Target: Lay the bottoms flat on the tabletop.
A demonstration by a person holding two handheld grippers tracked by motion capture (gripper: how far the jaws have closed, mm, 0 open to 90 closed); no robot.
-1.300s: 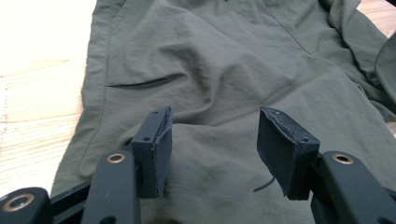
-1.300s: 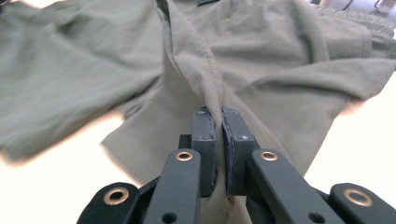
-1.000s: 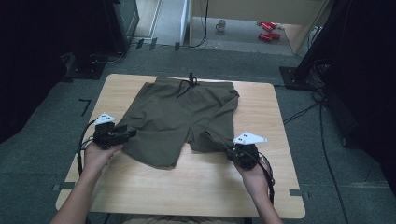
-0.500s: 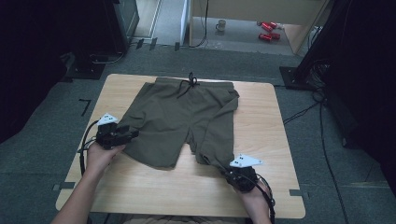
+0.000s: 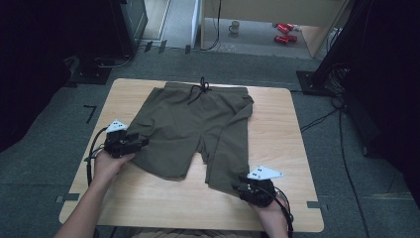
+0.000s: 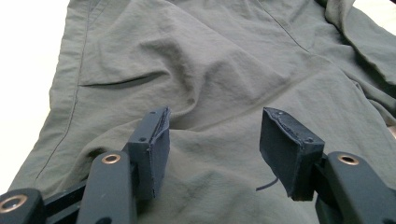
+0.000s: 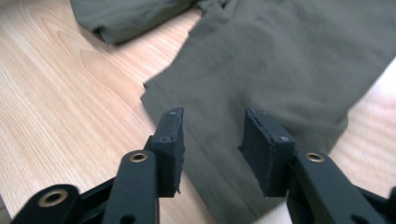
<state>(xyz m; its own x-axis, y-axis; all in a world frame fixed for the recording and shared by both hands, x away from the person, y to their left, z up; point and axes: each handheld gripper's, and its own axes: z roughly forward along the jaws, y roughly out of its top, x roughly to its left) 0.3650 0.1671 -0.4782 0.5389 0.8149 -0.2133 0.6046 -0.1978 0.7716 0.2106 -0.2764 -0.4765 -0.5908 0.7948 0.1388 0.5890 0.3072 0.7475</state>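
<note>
Grey carpet surrounds a wooden table point(image 5: 277, 124), and olive shorts point(image 5: 198, 124) lie spread flat across it, waistband and drawstring point(image 5: 199, 90) at the far edge, legs reaching toward the person. Off in the background, red cans point(image 5: 283, 32) and a mug point(image 5: 235, 26) sit on the floor.

Left gripper point(image 5: 141, 144) sits at the outer edge of the shorts' left leg, jaws apart. From the left gripper view, its pads point(image 6: 156, 149) stand well clear of each other over rumpled fabric, a pocket slit point(image 6: 121, 81) just ahead; nothing is pinched.

Over to the right gripper point(image 5: 236, 187), down at the hem of the other leg near the table's near edge. Its jaws have just been opening, and the right gripper view shows the pads point(image 7: 170, 144) separated with the hem lying flat beneath and between them, not clamped. That leg stretches long and straight toward the person, its hem corner resting on bare wood.
</note>
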